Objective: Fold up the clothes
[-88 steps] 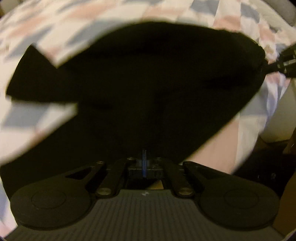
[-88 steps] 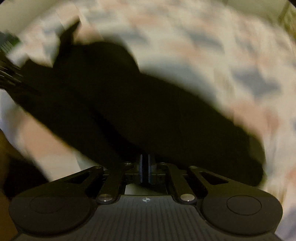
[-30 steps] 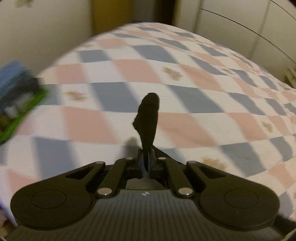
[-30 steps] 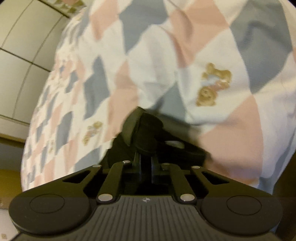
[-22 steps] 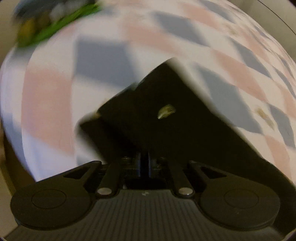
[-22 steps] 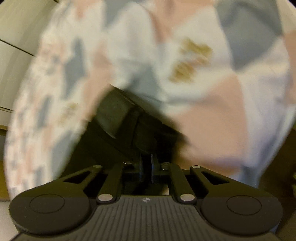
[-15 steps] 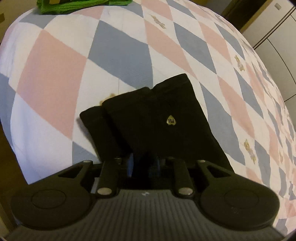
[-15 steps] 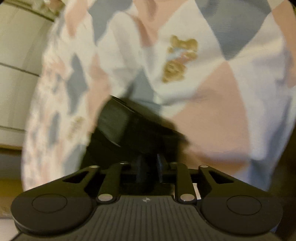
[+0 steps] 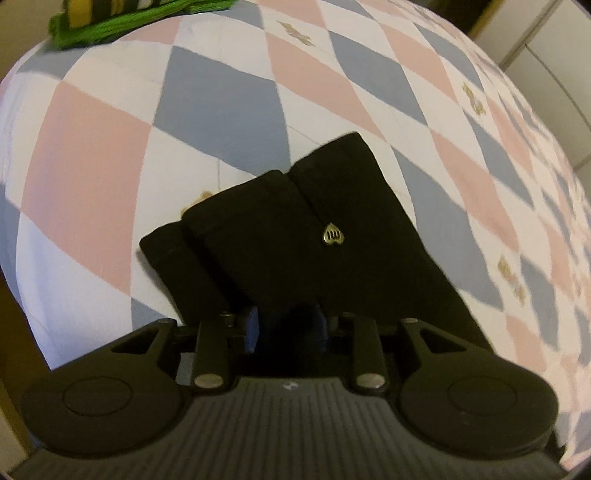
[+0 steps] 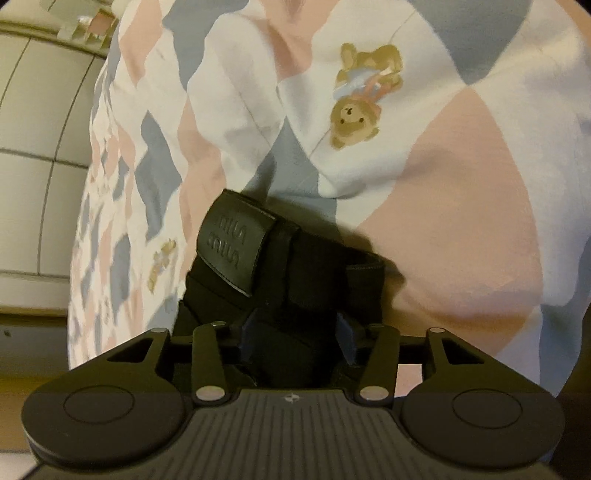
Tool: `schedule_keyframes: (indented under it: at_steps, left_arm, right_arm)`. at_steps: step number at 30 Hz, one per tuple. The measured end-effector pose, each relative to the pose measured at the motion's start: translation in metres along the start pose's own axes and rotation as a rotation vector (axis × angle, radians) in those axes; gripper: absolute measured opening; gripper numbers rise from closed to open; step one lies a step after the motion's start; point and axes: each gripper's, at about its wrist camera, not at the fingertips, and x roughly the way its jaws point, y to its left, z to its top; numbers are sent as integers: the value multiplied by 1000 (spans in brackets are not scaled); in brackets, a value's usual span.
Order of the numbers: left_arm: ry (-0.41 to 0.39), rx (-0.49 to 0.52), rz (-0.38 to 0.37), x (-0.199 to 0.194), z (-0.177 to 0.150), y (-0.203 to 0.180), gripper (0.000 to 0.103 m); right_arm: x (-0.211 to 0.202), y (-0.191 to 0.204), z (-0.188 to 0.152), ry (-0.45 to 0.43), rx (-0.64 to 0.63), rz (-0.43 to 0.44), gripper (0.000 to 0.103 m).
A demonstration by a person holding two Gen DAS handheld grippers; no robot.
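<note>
Garment (image 9: 295, 229) between parted fingers (image 9: 251, 328) (both) — flat.

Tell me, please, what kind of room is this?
Probably a bedroom: a bedspread with diamonds and teddy bears, pale cupboard doors beside it, and folded black clothes lying on it.

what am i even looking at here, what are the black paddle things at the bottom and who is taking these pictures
No robot here: a person holds a two-finger gripper in each hand, and each gripper carries a wide-angle camera looking forward along its fingers. The black paddle shapes at the bottom are the gripper bodies.

One picture comes from the left gripper, the other from the right gripper. Both have their jaws spread apart, with cloth lying between them, so nothing is clamped.

In front lies a folded black garment with a small heart-shaped metal charm and a leather label. It rests on a bedspread with pink, blue and white diamonds. A green striped cloth sits at the far edge.
</note>
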Motion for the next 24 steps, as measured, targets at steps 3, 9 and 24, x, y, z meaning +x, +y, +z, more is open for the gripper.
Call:
schedule_keyframes:
  at_steps: [3, 9, 24]
  left_arm:
    - [-15, 109, 44, -3, 0, -8, 1]
    - [-79, 156, -42, -35, 1, 2, 1]
    - [-96, 145, -28, -30, -19, 23, 2]
  right_arm:
    - [-4, 2, -1, -1, -56, -48, 12]
    - [-50, 21, -2, -43, -157, 37, 6]
    - [-38, 6, -19, -70, -201, -68, 6]
